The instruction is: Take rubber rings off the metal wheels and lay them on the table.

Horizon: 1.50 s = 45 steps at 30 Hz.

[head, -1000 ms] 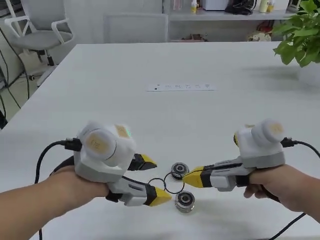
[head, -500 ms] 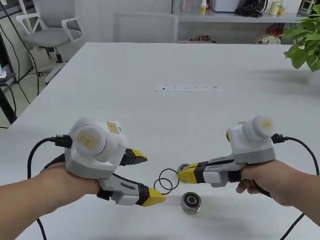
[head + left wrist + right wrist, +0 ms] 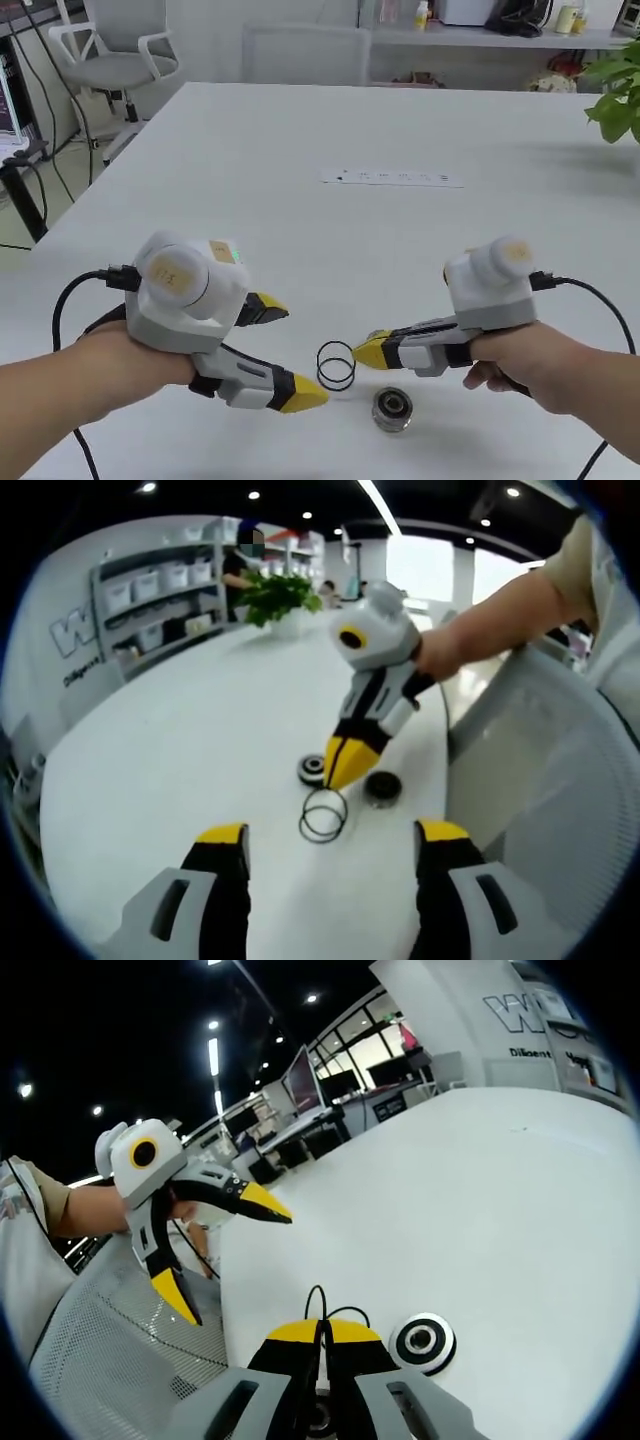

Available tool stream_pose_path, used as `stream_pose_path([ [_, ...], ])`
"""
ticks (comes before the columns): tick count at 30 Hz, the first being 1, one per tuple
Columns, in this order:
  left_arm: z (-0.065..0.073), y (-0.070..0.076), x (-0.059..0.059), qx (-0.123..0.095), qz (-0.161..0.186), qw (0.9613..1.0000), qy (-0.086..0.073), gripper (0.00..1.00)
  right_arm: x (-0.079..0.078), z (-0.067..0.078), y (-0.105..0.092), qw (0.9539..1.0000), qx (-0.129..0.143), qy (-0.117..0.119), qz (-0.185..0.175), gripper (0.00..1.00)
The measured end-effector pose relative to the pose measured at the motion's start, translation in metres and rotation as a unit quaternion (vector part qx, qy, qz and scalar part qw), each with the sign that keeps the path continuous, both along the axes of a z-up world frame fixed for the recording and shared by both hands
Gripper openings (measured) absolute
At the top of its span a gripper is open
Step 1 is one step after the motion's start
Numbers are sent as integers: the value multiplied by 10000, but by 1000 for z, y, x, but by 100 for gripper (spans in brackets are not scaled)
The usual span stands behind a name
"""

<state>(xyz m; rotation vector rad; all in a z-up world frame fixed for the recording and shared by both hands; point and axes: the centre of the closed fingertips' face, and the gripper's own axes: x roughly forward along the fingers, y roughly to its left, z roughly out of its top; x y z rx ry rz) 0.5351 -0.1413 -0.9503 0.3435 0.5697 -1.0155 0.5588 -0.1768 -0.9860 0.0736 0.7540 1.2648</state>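
Gaping wide and empty, left tool (image 3: 299, 352) faces closed right tool (image 3: 362, 350) beside rubber rings (image 3: 336, 367) near table (image 3: 330, 450) edge.

The head view looks from above and behind both grippers, forward and down over the white table (image 3: 300, 150), close over them. The left gripper view sits low, facing along its own jaws at the right gripper (image 3: 338, 776) just ahead. The right gripper view faces back at the left gripper (image 3: 238, 1265). All three share the rubber rings (image 3: 336, 365) between the tips.
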Motion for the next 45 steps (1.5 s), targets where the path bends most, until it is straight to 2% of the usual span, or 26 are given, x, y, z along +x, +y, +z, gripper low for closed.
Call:
stream_pose_path([
  [12,-5,1,-1,-5,38,10000,68,71,3,-17,2,9996,-231,165,-96,0],
  [14,-5,1,0,-5,37,10000,81,71,4,-21,1,9993,-322,156,-114,0],
  [29,-10,0,-1,-4,35,9998,174,71,10,-33,-3,9980,-527,150,-317,1],
  [37,-12,0,-2,-1,44,9998,205,71,8,-32,-2,9981,-531,96,-298,2],
  [45,-9,0,-1,-12,43,9997,225,70,9,-15,-2,9990,-316,43,-300,7],
])
